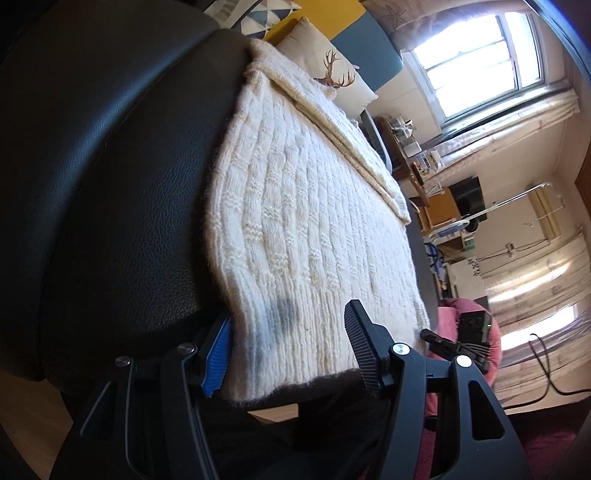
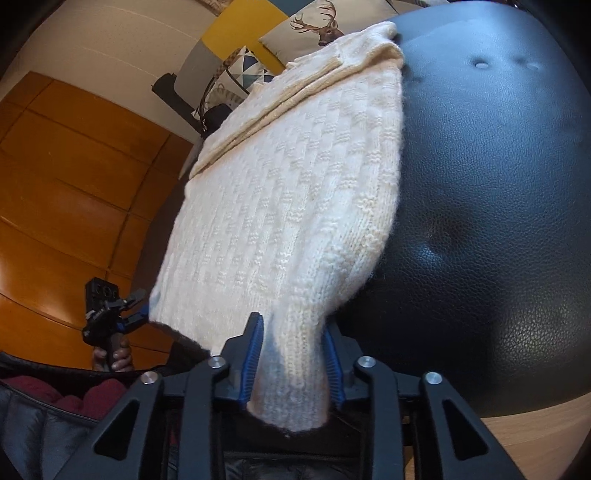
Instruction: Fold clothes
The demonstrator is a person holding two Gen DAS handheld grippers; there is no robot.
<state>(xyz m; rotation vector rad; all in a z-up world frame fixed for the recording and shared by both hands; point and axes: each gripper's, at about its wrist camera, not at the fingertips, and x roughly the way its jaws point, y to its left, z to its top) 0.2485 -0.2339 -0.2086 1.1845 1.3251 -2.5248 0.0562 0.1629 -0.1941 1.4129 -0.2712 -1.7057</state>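
A cream knitted sweater (image 1: 306, 221) lies flat on a black leather seat (image 1: 110, 184), its folded sleeve along the far side. My left gripper (image 1: 288, 317) stands open at the near hem with the fabric's corner between its wide-apart fingers; the blue pad (image 1: 218, 354) is at the sweater's edge. In the right wrist view the same sweater (image 2: 288, 192) narrows into a bunch at the hem, and my right gripper (image 2: 291, 325) is shut on that bunch. The left gripper (image 2: 138, 306) shows there at the sweater's other corner. The right gripper (image 1: 430, 336) appears small in the left wrist view.
A deer-print cushion (image 2: 317, 26) and a patterned cushion (image 2: 243, 66) sit beyond the seat (image 2: 480, 184). Orange wood panelling (image 2: 74, 184) is on one side, a window (image 1: 480, 62) and cluttered shelves (image 1: 424, 155) on the other. A hand (image 2: 114, 354) holds the left gripper's handle.
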